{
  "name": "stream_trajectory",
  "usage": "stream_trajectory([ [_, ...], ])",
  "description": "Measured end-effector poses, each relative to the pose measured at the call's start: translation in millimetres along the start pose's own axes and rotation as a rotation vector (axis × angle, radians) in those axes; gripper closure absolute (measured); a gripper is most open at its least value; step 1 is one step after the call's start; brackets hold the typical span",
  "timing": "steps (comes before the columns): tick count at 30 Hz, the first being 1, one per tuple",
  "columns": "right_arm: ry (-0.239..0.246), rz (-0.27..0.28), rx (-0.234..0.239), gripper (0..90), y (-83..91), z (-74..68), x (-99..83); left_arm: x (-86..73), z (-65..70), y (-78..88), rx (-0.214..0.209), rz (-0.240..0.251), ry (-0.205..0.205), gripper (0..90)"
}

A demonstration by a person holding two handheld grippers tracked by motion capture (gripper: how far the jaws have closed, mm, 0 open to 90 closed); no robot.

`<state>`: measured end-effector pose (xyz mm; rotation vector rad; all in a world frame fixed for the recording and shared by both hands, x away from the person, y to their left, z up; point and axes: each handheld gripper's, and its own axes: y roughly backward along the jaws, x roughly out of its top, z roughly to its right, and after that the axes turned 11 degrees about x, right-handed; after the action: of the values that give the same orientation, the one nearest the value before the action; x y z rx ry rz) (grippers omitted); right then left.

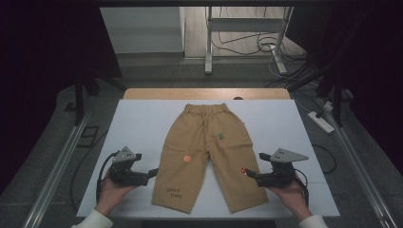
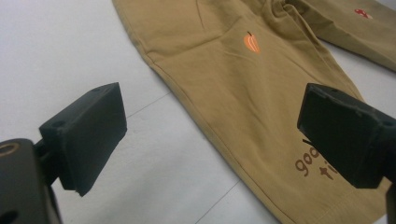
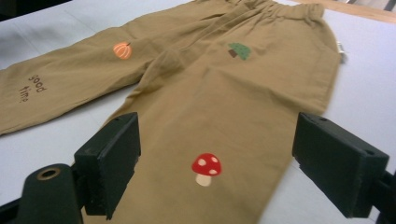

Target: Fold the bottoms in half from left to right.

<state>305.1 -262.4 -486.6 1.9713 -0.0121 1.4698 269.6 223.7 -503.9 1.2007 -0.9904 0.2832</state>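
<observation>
Nearest my lens in the left gripper view are the two blocky black jaws of my left gripper (image 2: 212,140), matte and square-edged, spread wide with nothing between them; one hangs over bare white table (image 2: 70,51), the other over the hem end of a trouser leg. From the high view I see the left gripper (image 1: 153,172) just beside the outer edge of that leg, near the hem, not touching the cloth as far as I can tell. My right gripper (image 3: 217,168) stands equally wide apart and grips nothing; its jaws straddle the other leg, with a small red mushroom patch (image 3: 206,169) lying between them. From above, the right gripper (image 1: 249,174) sits at the outer edge of that leg, close by the mushroom (image 1: 243,170). The trousers (image 1: 207,152) lie flat in the middle of the white table, elastic gathered waistband toward the far edge, legs splayed toward me. The fabric is tan, soft-looking woven cotton with faint creases. It carries an orange pumpkin patch (image 2: 251,42), a green tree patch (image 3: 239,50) and brown lettering (image 1: 174,192) near one hem.
</observation>
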Motion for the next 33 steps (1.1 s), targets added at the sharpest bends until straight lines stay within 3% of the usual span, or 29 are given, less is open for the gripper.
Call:
stream_trajectory([
  [17,0.055,-0.041,0.049,15.7,-30.8,-22.0,12.9,4.0,0.7,-3.4,-0.002,0.006,-0.003,8.5],
  [33,0.121,-0.082,0.164,16.1,-91.3,-51.4,37.6,4.8,1.9,-4.9,0.002,0.007,-0.016,8.5],
])
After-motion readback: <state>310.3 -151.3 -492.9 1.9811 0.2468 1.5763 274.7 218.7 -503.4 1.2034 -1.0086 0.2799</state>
